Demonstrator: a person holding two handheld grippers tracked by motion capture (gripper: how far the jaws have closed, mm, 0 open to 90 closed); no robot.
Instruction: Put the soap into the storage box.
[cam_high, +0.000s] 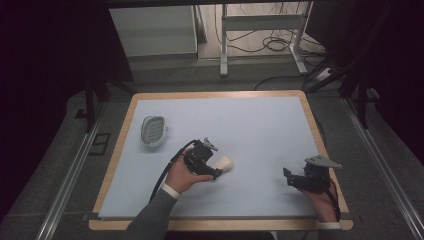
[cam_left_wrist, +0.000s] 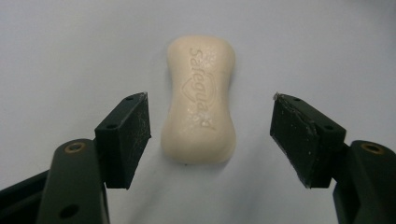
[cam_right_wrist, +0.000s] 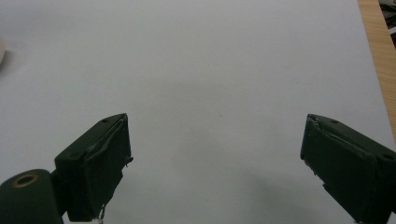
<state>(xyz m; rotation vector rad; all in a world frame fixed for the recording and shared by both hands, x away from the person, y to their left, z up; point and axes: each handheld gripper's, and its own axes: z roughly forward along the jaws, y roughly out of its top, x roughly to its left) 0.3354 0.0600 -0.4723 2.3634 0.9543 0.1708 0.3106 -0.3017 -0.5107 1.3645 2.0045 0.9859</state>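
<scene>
Soap lies flat on the pale blue mat, in the middle of the left gripper view and just left of centre in the high view, where its cream end shows past the left gripper. That gripper's jaws stand wide apart on either side of the bar, neither touching it, with the left jaw closer to the soap than the right.

The step in hand looks like picking the bar up. To do it well, I would shift the gripper a little to the right of its own view so the narrow waist sits midway between the jaws, push forward until the pads reach that waist, then lower to the mat and close slowly; soap is slick, and a squeeze on the rounded ends may squirt it out.

The soap dish, white with a ribbed inside, waits in the left part of the high view, well apart from the bar, and seems the likely goal.

The right gripper idles at the lower right, jaws spread over bare mat.
</scene>
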